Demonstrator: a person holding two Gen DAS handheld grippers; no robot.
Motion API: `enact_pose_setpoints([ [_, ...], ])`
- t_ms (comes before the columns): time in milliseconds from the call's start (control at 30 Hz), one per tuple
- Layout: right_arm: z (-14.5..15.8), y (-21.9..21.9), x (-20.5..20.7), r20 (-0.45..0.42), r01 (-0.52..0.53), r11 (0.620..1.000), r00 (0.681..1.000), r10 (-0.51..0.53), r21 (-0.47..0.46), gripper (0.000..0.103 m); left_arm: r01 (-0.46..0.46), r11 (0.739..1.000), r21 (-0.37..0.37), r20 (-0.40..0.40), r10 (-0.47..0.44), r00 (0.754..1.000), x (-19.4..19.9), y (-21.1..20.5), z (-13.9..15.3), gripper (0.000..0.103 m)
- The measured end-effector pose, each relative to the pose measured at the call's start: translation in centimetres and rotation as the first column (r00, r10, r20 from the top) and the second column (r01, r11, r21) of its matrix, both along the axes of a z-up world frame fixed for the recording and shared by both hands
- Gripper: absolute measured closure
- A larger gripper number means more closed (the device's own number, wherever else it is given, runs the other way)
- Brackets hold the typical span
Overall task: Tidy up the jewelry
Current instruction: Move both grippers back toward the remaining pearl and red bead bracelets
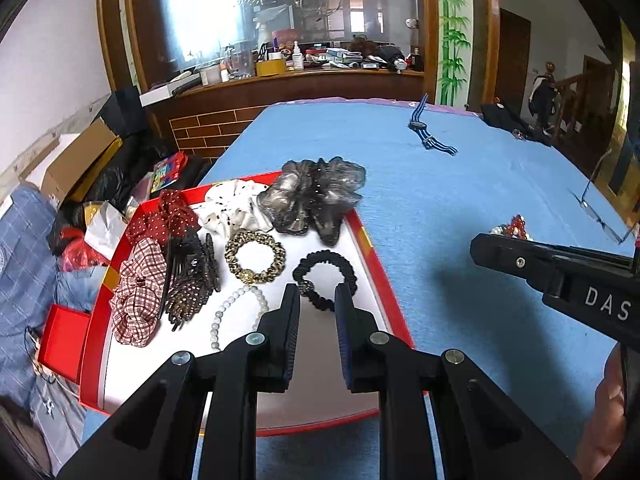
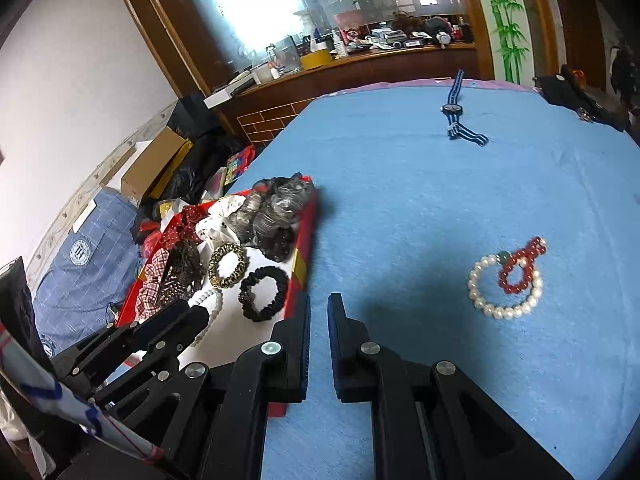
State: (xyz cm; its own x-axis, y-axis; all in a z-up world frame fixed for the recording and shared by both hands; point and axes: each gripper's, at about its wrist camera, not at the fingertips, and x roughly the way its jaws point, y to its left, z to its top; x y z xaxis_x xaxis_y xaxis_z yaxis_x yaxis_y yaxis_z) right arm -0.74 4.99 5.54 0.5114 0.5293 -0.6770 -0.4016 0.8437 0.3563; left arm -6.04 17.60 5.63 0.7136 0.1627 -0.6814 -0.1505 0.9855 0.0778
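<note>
Bracelets, a pearl one (image 2: 505,289) and a red bead one (image 2: 520,266), lie overlapping on the blue counter (image 2: 400,184), well apart from the red tray (image 2: 301,256). They are light, loose and slippery; pinch across one strand. Both the left claw (image 1: 318,300) and right claw (image 2: 319,312) are nearly closed and empty.

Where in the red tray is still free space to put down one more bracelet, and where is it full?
The red tray has bare white floor at its near end, below the black scrunchie and pearl strand. Its far end is crowded with the grey scrunchie and white scrunchie.
</note>
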Motion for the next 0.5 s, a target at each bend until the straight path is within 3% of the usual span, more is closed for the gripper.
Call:
enact_pose_setpoints([
  [500,0.0,-2.8,-0.6,-0.002,0.040,0.999,0.999,-0.040,0.024,0.093,0.025,0.997,0.075,0.024,-0.027,0.999,-0.8,-2.8,0.6,0.080],
])
